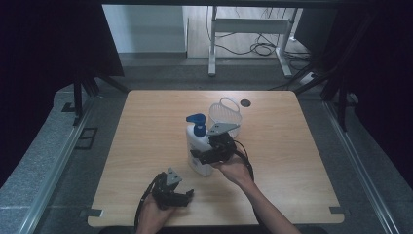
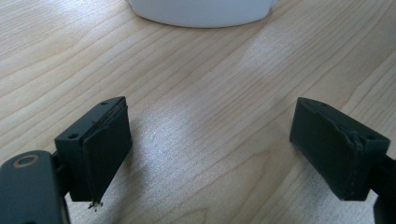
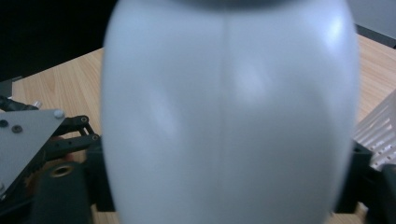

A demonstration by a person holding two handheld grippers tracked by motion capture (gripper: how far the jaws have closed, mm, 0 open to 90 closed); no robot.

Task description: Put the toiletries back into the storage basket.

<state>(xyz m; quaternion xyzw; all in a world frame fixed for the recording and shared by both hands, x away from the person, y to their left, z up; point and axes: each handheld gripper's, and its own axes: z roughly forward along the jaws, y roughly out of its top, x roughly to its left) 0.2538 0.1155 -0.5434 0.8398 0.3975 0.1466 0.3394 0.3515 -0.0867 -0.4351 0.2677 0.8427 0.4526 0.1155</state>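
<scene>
My right hand reaches in from the near edge, right gripper level against the white pump bottle standing mid-table. In the right gripper view the bottle sits between both jaws; they look clamped on it, though blur hides the contact. Left gripper rests near the front edge, jaws wide apart over bare wood. A clear basket stands just behind the bottle.
</scene>
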